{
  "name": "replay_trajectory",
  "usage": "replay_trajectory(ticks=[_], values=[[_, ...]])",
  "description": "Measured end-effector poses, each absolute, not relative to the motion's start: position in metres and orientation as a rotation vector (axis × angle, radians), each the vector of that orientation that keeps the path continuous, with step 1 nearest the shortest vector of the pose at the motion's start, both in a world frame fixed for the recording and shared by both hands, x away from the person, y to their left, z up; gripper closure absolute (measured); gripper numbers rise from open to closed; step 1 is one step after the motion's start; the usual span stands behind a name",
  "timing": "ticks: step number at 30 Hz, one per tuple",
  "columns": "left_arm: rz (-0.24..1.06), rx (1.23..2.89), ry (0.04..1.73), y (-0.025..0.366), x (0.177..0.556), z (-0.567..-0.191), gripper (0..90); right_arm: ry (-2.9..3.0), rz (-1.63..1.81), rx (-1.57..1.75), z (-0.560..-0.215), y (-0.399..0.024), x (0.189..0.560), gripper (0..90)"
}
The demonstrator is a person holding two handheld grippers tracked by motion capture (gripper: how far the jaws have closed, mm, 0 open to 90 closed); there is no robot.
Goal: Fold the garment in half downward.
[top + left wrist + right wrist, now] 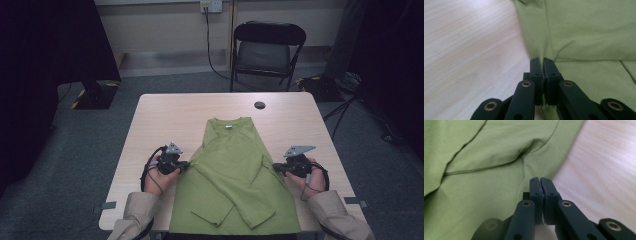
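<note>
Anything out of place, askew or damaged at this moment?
Nothing damaged or spilled. The green shirt lies roughly centred on the table, sleeves folded across its front, hem at or just over the near edge. The left gripper and right gripper each pinch a side edge, jaws shut on fabric. That looks deliberate, not odd.

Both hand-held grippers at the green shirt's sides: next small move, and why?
Probably lift both edges slightly. The left hand-held gripper and right hand-held gripper each look shut on a side edge of the green long-sleeved shirt, which lies flat with sleeves crossed over it.
</note>
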State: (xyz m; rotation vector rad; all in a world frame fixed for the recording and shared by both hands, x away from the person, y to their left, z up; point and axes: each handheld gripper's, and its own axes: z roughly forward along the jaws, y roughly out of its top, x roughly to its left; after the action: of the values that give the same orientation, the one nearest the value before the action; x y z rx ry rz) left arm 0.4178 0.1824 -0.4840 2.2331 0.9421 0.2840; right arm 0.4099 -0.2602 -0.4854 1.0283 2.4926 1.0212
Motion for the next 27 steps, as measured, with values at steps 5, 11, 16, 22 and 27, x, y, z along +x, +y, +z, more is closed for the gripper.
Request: replay_trajectory(ticks=[5, 11, 16, 22, 27], values=[[0.289, 2.259, 0.9, 0.179, 0.399, -0.483, 87.5, 2.505, 1.044, 1.017, -0.486, -0.266, 0.39, 88.0], [0.269, 2.26, 0.873, 0.176, 0.378, -0.484, 87.4, 2.506, 1.059, 1.011, -0.487, -0.272, 0.362, 87.9], [0.242, 2.273, 0.854, 0.174, 0.359, -0.483, 87.4, 2.511, 1.071, 1.001, -0.487, -0.277, 0.341, 87.6], [0.237, 2.28, 0.823, 0.173, 0.338, -0.483, 87.3, 2.512, 1.091, 1.005, -0.488, -0.281, 0.321, 87.4], [0.241, 2.266, 0.827, 0.175, 0.331, -0.483, 83.4, 2.504, 1.102, 1.028, -0.489, -0.284, 0.311, 75.2]])
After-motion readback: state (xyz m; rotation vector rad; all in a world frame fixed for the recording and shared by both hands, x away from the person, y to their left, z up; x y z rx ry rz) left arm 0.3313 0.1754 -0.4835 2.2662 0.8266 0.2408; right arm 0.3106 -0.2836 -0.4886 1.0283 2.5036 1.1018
